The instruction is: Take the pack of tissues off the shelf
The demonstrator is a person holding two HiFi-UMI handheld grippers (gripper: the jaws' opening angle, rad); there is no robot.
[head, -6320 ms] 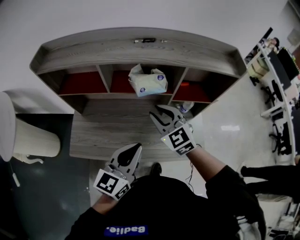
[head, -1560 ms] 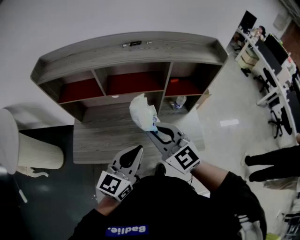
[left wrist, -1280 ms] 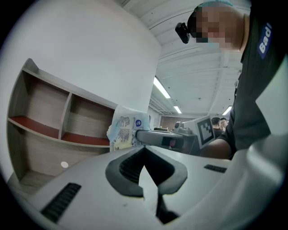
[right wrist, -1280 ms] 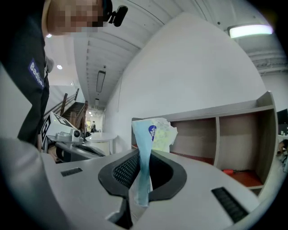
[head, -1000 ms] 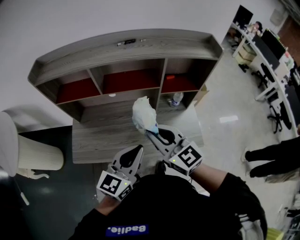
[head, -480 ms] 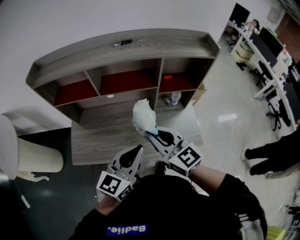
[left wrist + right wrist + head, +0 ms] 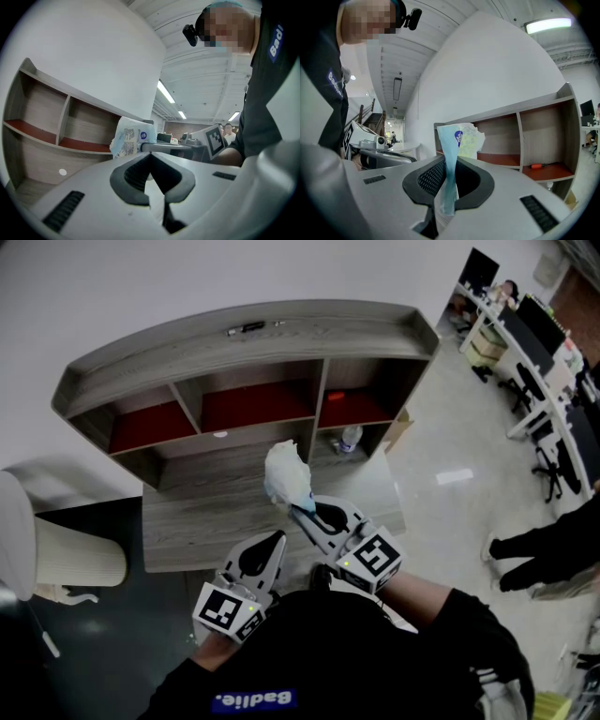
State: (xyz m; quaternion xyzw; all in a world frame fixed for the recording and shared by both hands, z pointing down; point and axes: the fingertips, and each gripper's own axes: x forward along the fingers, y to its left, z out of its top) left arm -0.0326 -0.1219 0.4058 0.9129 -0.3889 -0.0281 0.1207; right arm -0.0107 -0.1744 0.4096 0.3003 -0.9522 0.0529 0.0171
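Note:
The pack of tissues (image 7: 287,476), white with a pale blue wrapper edge, hangs in the air in front of the grey wooden shelf (image 7: 234,338). My right gripper (image 7: 305,509) is shut on the wrapper's flat end (image 7: 449,178), and the pack's bulk (image 7: 464,138) sticks up beyond the jaws. The pack (image 7: 129,140) also shows in the left gripper view, pinched by the other gripper. My left gripper (image 7: 272,539) is shut with nothing in it, low and to the left near my body.
The shelf's three red-floored compartments (image 7: 258,406) hold little; an orange-handled tool (image 7: 538,165) lies in the right one. A bottle (image 7: 351,438) stands on the floor by the shelf. A pale cylindrical bin (image 7: 70,554) is at left. Desks and chairs (image 7: 534,352) fill the right side.
The right gripper with the tissue pack has drifted slightly nearer my body and away from the shelf. The left gripper has stayed still.

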